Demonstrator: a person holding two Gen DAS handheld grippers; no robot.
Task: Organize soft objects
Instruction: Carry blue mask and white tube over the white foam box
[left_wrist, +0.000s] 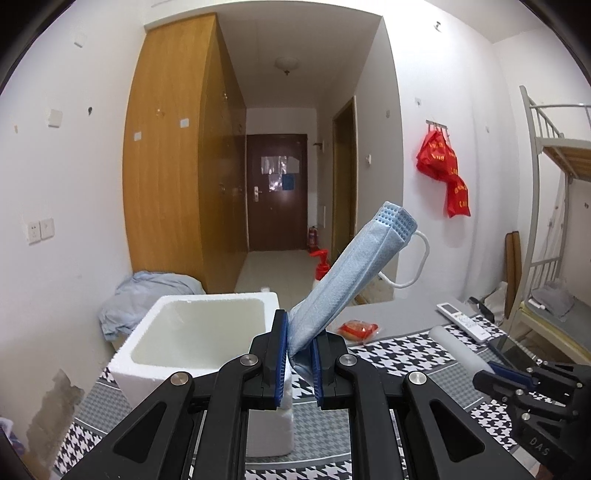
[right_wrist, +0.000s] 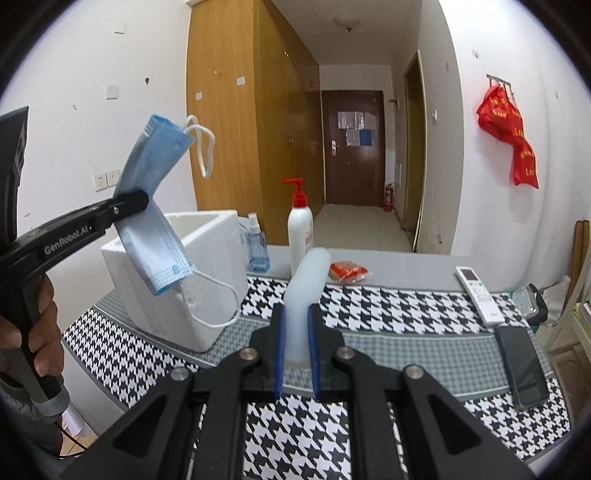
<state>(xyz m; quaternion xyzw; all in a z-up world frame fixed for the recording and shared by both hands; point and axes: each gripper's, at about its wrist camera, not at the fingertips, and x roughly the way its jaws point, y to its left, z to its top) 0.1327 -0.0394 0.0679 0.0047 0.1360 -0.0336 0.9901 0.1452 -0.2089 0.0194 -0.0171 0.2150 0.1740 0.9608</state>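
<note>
Blue pads of my left gripper (left_wrist: 299, 354) pinch a folded, pleated blue face mask (left_wrist: 351, 273) at lower centre, its far end rising toward the right. Only the right wrist view shows the mask's other half drooping before the white foam box (right_wrist: 221, 236), elastic loops dangling, and a hand (right_wrist: 40, 332) on the left handle. There my right gripper (right_wrist: 295, 343) clamps a soft, translucent white roll (right_wrist: 308, 284) over the houndstooth cloth (right_wrist: 406, 306). Beyond stand a pump bottle (right_wrist: 301, 232) and a small blue spray bottle (right_wrist: 256, 247).
</note>
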